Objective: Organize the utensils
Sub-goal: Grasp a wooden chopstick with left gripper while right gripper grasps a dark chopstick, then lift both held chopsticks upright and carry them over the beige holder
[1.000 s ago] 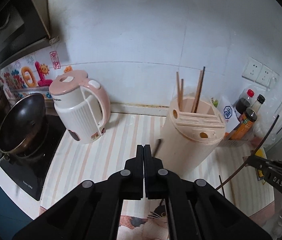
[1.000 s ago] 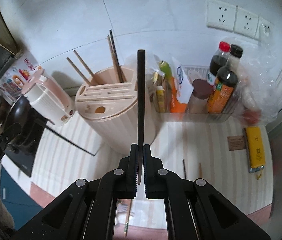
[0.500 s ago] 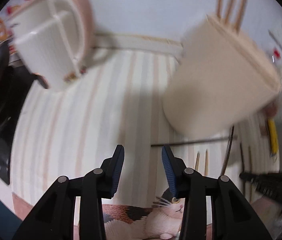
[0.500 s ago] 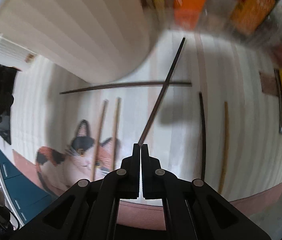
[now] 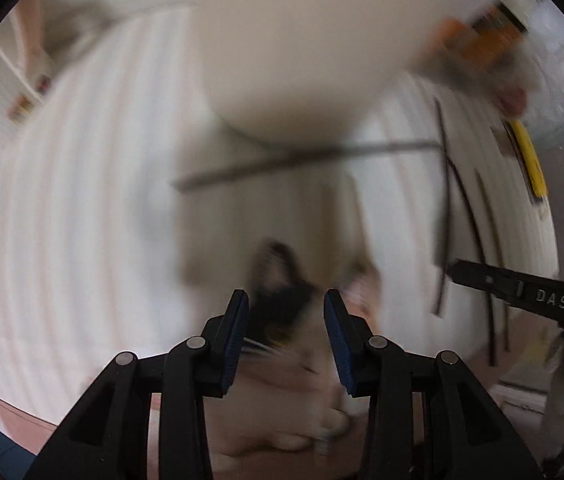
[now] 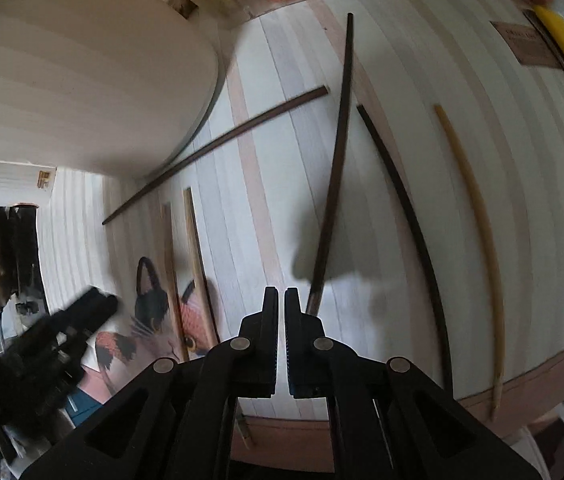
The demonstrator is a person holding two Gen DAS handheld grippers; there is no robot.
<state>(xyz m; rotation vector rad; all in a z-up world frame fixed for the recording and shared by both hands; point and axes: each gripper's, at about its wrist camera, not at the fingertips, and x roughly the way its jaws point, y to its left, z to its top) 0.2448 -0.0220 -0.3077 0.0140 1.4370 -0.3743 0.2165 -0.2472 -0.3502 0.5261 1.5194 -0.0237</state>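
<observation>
Two claws had dropped from holder height to the striped white bench (image 5: 62,220). Our left claw (image 5: 286,312), shut a second earlier, stood open and empty above the cat-print mat (image 5: 278,280). A long dark wooden chopstick (image 5: 302,156) lay by the tall beige plastic utensil holder (image 5: 290,60). Our right claw (image 6: 281,300) stayed closed. A thin dark chopstick (image 6: 338,140) ran beside one finger, and we could not tell if it was held. We judged the sorting unfinished.

Striped surface in soft indoor light
The surface (image 6: 422,80) wears a pale striped mat (image 6: 266,184) with a cat print (image 6: 150,292).
</observation>
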